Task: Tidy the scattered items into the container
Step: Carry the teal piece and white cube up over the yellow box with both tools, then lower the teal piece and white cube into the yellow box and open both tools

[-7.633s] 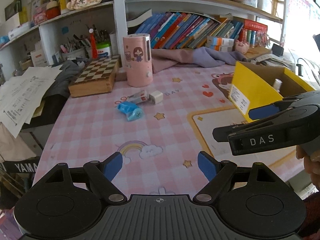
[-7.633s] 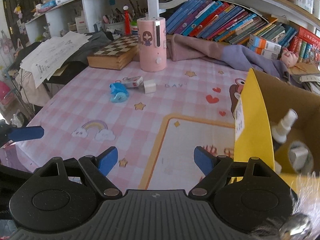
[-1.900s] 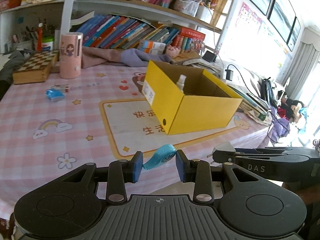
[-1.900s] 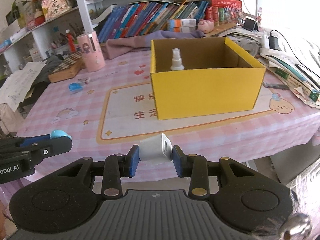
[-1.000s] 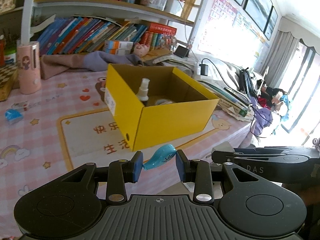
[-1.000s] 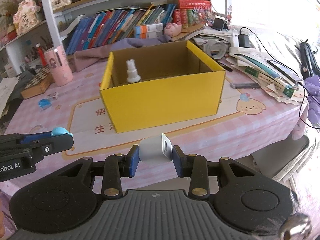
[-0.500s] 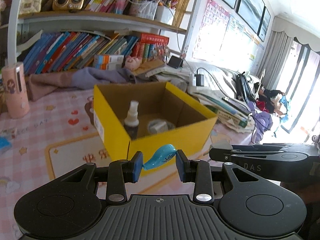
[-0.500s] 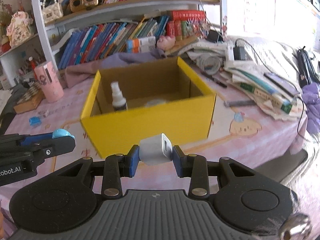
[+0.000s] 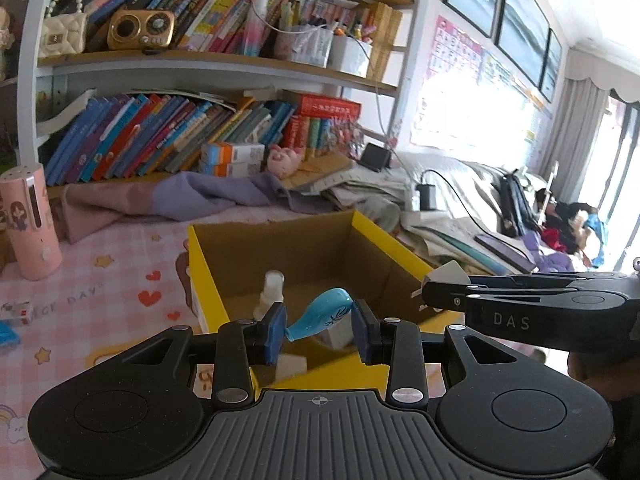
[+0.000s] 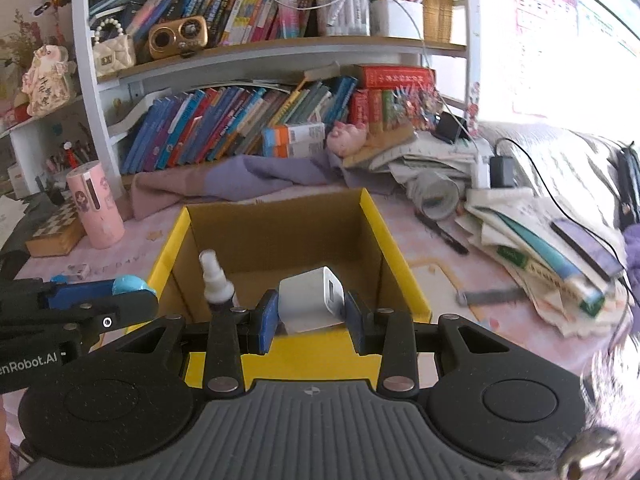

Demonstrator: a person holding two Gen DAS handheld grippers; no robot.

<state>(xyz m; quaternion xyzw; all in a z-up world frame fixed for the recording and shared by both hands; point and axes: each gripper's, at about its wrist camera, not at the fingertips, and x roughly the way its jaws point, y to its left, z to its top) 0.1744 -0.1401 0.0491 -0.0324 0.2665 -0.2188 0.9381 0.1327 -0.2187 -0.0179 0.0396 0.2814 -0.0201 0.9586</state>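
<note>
Both claws have come forward and now hang over the yellow cardboard box (image 10: 372, 216). "DAS" is printed on the right claw (image 10: 310, 314), "enRobot.AI" on the left claw (image 9: 320, 326). Left claw clamps a blue whale-shaped toy (image 9: 320, 314) between its pads; right claw clamps a white charger cube (image 10: 310, 304). A spray bottle (image 10: 216, 284) stands inside the box.

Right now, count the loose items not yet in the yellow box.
4: blue whale toy in the left gripper, white charger in the right gripper, two more on the table.
</note>
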